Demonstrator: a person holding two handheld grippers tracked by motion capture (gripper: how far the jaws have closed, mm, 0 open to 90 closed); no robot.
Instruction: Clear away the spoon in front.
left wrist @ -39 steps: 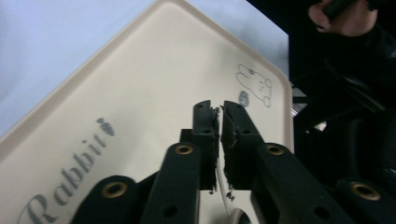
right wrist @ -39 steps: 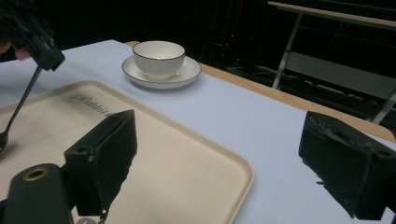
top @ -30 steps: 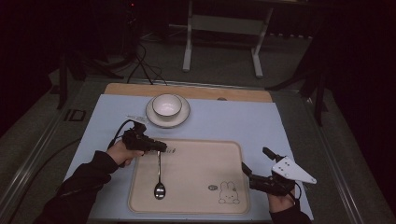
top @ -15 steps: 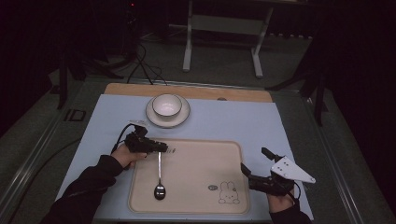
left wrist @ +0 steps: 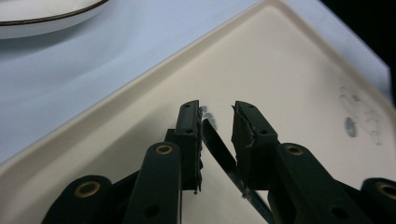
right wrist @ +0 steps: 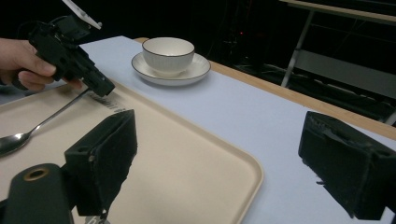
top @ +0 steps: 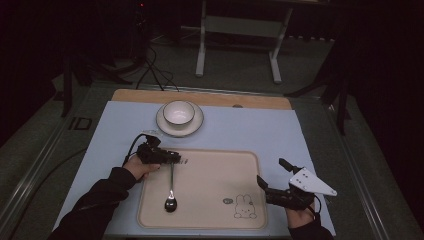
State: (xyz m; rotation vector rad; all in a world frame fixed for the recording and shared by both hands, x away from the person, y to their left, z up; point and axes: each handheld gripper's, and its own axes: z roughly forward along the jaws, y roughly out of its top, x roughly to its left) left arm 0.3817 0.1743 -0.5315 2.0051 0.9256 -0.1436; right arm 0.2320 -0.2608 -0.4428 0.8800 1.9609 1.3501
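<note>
The lower length of the spoon handle is cut off in the left gripper view, hidden behind the jaws. The rabbit drawing on the tray is faint and blurred in that view. The person's right hand is mostly hidden under the grey plate in the high view.

Left hand-held gripper: jaws parted, with the tip of the spoon handle lying between them. A gap shows on each side of the handle; the pads are not closed on it. The spoon lies flat on the tray, its bowl pointing back toward the person, well behind the jaws.

Right hand-held gripper: released, jaws wide apart and holding nothing. It sits over the near right edge of the tray. The spoon lies well off to its left.

A cup on a saucer stands on the blue-covered surface, ahead of the left hand-held gripper, beyond the tray.
</note>
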